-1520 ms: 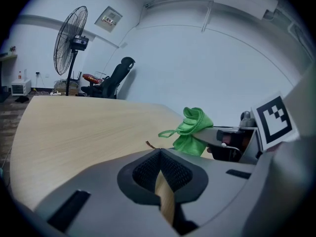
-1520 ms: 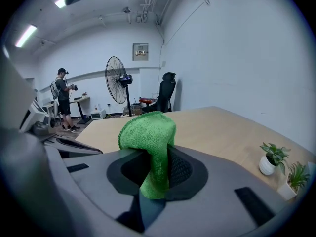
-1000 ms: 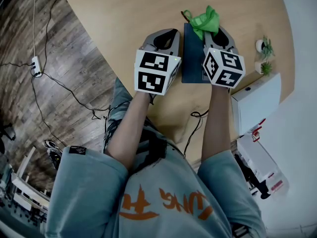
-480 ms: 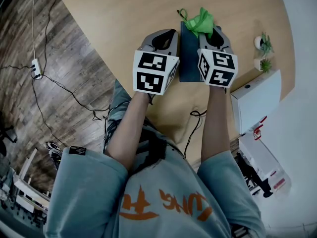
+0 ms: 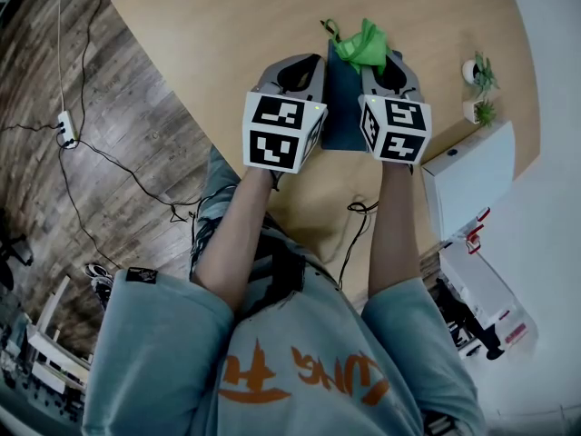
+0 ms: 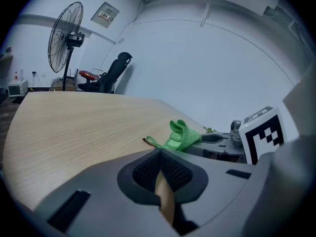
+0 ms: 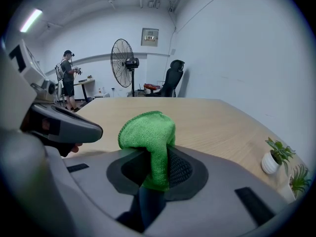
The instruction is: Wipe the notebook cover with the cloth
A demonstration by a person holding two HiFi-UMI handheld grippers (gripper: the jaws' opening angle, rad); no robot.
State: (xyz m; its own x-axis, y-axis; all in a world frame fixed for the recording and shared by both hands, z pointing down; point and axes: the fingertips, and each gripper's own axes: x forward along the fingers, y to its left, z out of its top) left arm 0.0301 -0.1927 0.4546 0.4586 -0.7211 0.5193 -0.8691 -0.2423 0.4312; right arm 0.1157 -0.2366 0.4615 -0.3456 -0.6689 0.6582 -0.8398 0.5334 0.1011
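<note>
Head view: notebook [image 5: 340,116] is laid on worktop [image 5: 227,25], flanked by left hand-held gripper [image 6: 159,157], closed with nothing held, and right hand-held gripper [image 7: 158,154], clamped on cloth [image 7: 148,132]. Advised: cloth pressed flat on notebook, strokes overlapped, notebook steadied.

Two small potted plants [image 5: 478,73] stand on the wooden table [image 5: 227,25] near a white box [image 5: 467,184]; beyond, a pedestal fan [image 7: 124,58] and an office chair [image 7: 170,78].
</note>
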